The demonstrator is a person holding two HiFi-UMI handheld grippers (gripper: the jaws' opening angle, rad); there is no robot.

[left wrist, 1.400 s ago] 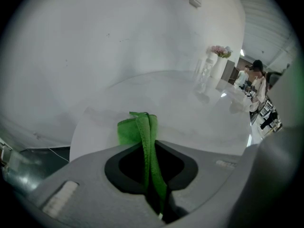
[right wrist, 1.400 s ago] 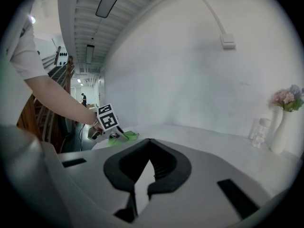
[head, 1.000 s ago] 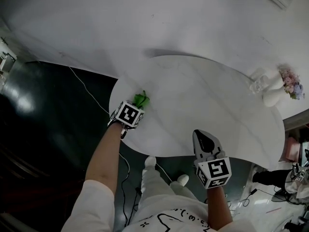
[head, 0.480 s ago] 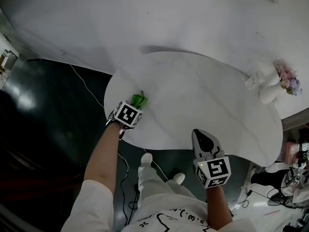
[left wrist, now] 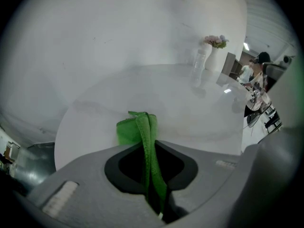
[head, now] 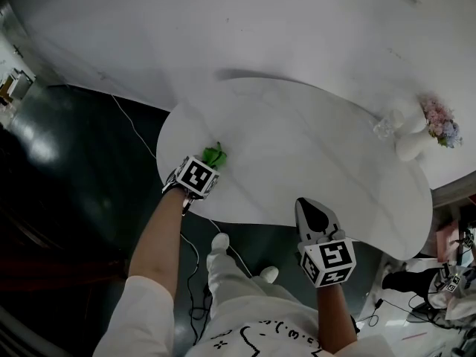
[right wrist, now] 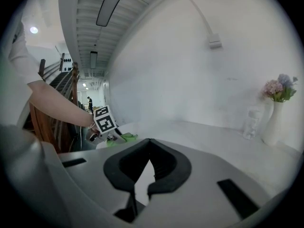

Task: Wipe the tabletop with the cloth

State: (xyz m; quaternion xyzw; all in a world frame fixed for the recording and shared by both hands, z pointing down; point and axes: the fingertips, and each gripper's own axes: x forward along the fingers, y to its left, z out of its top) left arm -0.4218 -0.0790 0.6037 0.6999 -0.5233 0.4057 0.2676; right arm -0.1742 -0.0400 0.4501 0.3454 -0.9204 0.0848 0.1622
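A green cloth [head: 216,155] lies bunched on the left part of the white round tabletop [head: 312,147]. My left gripper [head: 211,162] is shut on it. In the left gripper view the cloth [left wrist: 137,129] runs folded between the jaws of the left gripper [left wrist: 149,148] and sticks out in front onto the table. My right gripper [head: 311,213] hovers at the table's front edge, shut with nothing in it. From the right gripper [right wrist: 149,167] view I see the cloth [right wrist: 121,138] and the left gripper [right wrist: 111,136] far off at the left.
A white vase [head: 413,147] with pink flowers [head: 439,121] and a clear glass vessel [head: 383,129] stand at the table's far right edge. A cable [head: 130,129] runs over the dark floor at the left. White wall lies behind the table.
The left gripper has slid the cloth slightly inward from the table's left edge. The right gripper has hardly moved.
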